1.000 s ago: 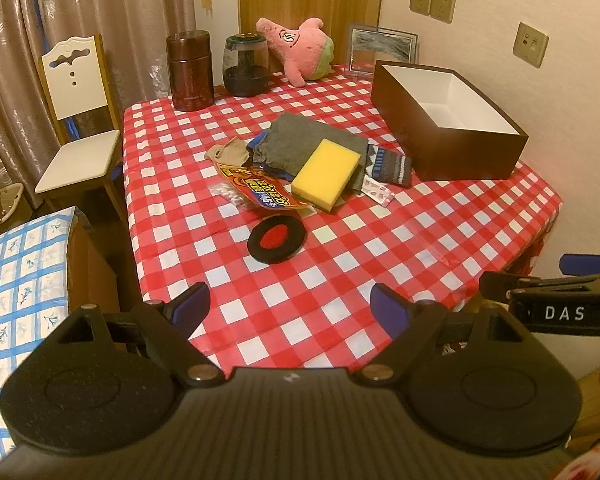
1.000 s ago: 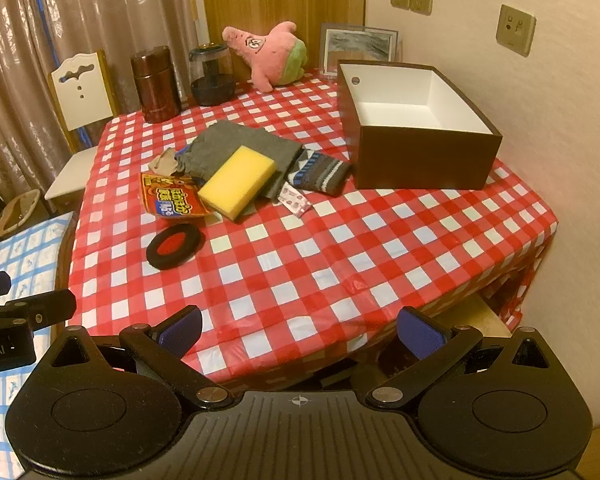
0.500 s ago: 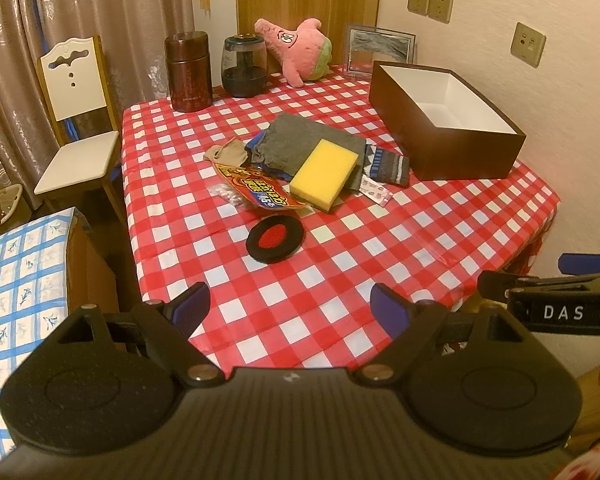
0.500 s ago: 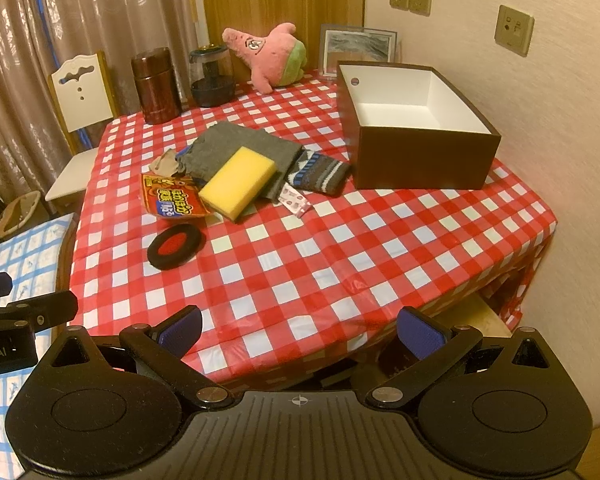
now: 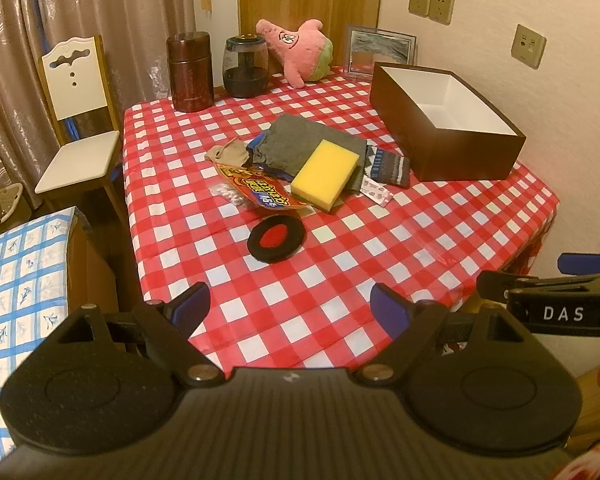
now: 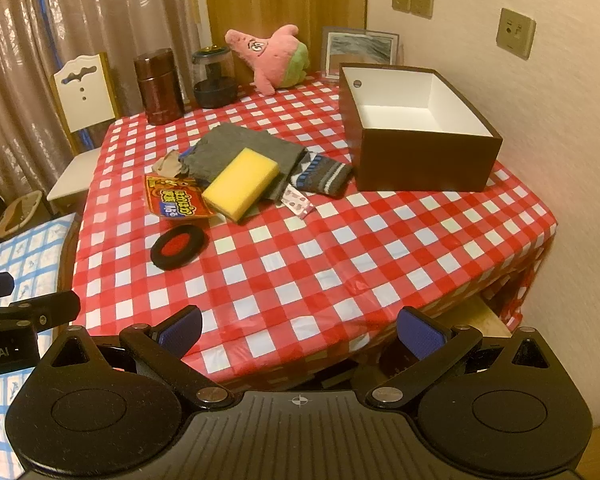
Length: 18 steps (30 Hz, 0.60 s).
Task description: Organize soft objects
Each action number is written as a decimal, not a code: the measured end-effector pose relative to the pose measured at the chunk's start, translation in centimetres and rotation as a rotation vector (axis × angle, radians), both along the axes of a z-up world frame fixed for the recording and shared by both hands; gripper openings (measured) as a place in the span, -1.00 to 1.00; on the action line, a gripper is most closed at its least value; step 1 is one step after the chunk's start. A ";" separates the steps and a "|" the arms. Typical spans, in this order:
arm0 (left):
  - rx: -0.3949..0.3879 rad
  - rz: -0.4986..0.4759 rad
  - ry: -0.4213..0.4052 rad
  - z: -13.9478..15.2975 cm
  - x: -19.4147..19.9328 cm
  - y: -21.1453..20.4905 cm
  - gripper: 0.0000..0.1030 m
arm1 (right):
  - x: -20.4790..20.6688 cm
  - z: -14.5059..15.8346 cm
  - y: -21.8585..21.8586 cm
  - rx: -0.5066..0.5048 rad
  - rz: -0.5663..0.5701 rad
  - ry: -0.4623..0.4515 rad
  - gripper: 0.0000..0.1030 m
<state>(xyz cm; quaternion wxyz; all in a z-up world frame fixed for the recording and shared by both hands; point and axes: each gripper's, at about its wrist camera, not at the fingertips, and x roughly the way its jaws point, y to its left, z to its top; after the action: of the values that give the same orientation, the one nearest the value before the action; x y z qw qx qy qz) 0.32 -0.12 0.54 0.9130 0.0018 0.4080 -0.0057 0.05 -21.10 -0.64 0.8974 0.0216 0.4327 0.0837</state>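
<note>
Beyond both pairs of fingers, on the red-and-white checked table (image 5: 340, 280), a black ring-shaped pad with a red centre (image 5: 277, 239) lies nearest, then a yellow rectangular sponge (image 5: 325, 175) on folded grey cloth (image 5: 300, 142), then an open brown cardboard box (image 6: 416, 160). Left gripper (image 5: 290, 308) and right gripper (image 6: 300, 330) hover spread apart, holding nothing.

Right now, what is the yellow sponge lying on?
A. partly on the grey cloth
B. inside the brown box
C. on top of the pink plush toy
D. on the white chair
A: the yellow sponge rests partly on the grey cloth in the pile on the checked tablecloth; the brown box looks empty.
</note>
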 end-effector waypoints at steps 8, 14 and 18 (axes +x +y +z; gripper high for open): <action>-0.001 -0.001 -0.001 0.0 0.0 0.0 0.66 | -0.1 0.3 0.3 -0.001 0.000 -0.002 1.00; -0.004 -0.002 0.000 0.0 0.0 0.0 0.66 | -0.2 0.0 0.3 -0.001 0.000 -0.004 1.00; -0.004 -0.003 0.001 0.3 0.3 -0.6 0.66 | -0.2 0.0 0.3 -0.001 0.001 -0.005 1.00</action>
<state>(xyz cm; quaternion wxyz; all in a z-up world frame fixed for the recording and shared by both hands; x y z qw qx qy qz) 0.62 -0.76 0.85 0.9128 0.0005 0.4082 -0.0077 -0.19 -20.85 -0.68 0.8984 0.0209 0.4306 0.0839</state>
